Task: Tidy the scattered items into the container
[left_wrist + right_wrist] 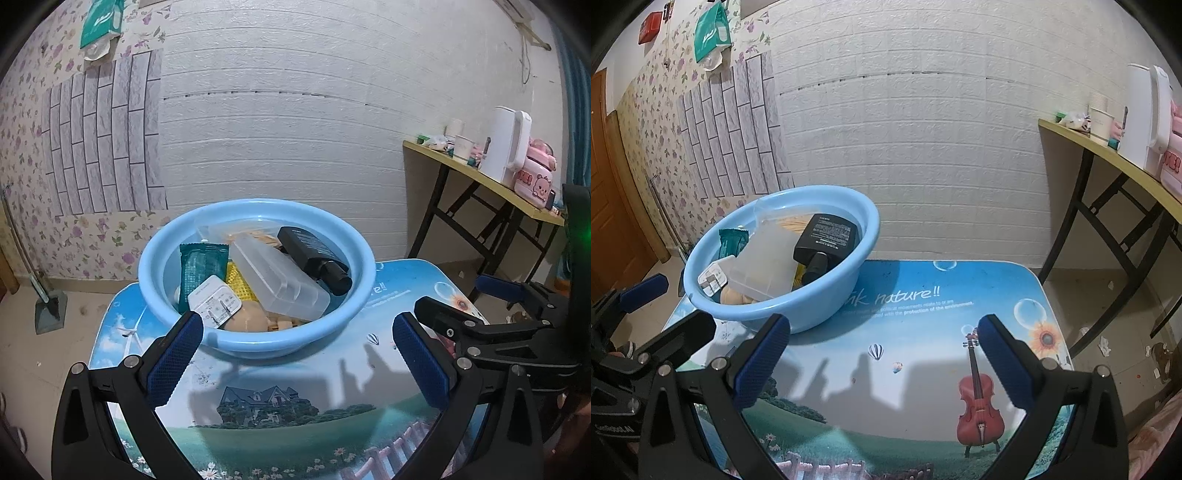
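Since nothing loose shows on the printed tabletop (923, 369) in either view, the tidying looks to me all but finished: everything sits heaped in the light blue basin (255, 343), which stands toward the far left corner of the table, its rim close to the far edge. Both tools hang back over the near edge with nothing in them; the left gripper (297, 360) has its blue-padded jaws wide apart, framing the basin's near wall, and the right gripper (882, 363) is just as wide over the bare middle of the table, well apart from the basin. That reads as a rest pose, hands off, perhaps checking for strays. Inside the basin, the black bottle (314, 256) lies on top, its long axis running from the far rim down toward the near right, cap end pointing at the near right wall. The translucent plastic case (280, 284) lies beside it and roughly parallel, touching it. A green sachet (201, 267) leans by the left wall, and a white charger plug (214, 302) rests at the near side, prongs up. A beige lump beneath is too buried to name.
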